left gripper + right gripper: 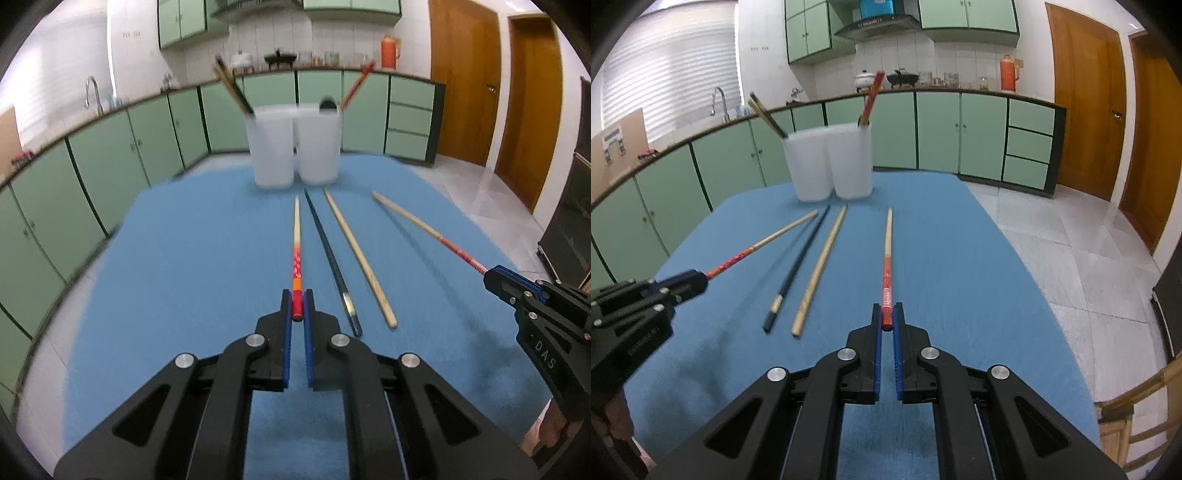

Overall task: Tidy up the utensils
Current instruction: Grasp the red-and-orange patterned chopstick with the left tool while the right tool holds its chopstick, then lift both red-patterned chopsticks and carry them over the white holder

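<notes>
Blue-covered table (184, 258): 2 white cups (274, 147) at far edge, dark chopstick (328, 258) & bamboo chopstick (360, 258) lying flat.

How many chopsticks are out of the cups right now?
4. One red-ended chopstick is in the left gripper, another in the right gripper; a black one and a plain wooden one lie between them on the blue mat.
</notes>
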The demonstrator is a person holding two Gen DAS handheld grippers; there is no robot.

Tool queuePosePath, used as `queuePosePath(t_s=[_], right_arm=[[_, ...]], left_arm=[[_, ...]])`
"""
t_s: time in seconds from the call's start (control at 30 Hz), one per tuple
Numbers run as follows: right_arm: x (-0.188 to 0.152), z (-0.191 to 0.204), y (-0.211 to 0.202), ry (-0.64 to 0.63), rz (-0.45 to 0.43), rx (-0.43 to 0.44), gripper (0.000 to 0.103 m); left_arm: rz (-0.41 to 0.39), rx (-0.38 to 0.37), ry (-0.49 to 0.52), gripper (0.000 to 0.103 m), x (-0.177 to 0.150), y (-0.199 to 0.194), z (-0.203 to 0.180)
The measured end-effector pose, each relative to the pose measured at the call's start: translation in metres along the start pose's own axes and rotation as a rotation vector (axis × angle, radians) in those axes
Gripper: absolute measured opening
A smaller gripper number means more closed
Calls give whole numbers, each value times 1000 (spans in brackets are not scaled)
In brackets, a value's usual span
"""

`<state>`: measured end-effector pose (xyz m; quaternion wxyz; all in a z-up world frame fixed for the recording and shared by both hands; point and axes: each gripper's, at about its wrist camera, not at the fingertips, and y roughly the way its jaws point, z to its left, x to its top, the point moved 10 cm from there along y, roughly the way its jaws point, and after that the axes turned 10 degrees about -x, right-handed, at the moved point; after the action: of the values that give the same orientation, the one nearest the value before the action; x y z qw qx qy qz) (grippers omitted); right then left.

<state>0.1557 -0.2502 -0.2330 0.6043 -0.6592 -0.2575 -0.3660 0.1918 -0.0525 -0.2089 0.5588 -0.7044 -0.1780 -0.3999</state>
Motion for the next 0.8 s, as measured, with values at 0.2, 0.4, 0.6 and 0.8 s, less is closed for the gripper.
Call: queuePosePath(t_s=[0.2,0.4,0.6,0.8], right_arm=[[36,-5,-23,6,-52,24,6],[73,-13,-38,56,-71,76,6],[123,-14,-53,82,-105,137,6],[162,-11,-58,60,-129,156,6]], left_arm=[[-88,0,7,5,40,-33,4],[-160,-36,6,5,81,-55,1],[-191,-80,-12,5,113,-65,1],[-212,-110,-26,5,138,-71,4]])
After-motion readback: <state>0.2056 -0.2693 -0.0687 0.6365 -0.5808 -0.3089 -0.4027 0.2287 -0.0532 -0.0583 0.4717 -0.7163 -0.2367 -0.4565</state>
